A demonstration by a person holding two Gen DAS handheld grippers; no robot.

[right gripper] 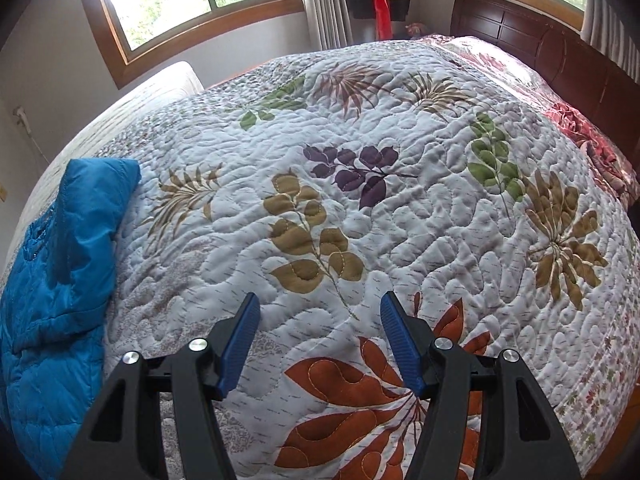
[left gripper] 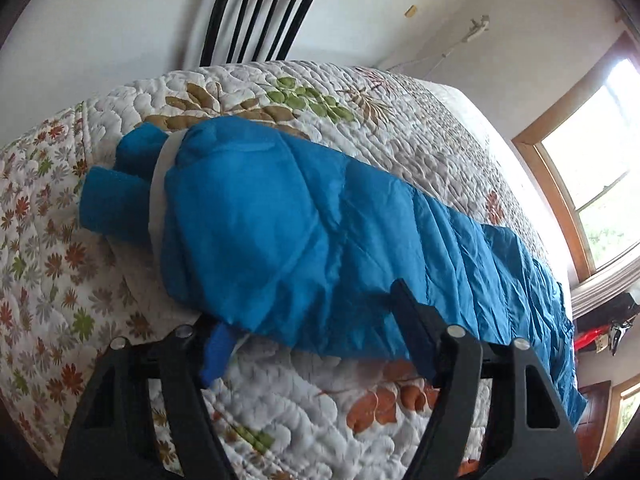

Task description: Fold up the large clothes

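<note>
Quilted bed [right gripper: 400, 200], blue jacket [left gripper: 280, 220] between left claw's [left gripper: 316, 320] parted fingers, right claw [right gripper: 318, 340] open, empty.

A wide bed [right gripper: 420, 240] carries everything here. It is covered by a white quilt [right gripper: 400, 208] stitched in wavy lines and printed with leaves in tan, green, purple and orange; its hanging border shows small flowers. A dark wooden headboard [right gripper: 532, 32] stands at the far right end in the right wrist view, with a red floral cover [right gripper: 580, 132] lying on the bed beside it. A long blue padded jacket [left gripper: 320, 232] lies directly on the quilt, stretched flat along one edge of the bed, with a white band [left gripper: 160, 184] across it near its rolled blue end
</note>
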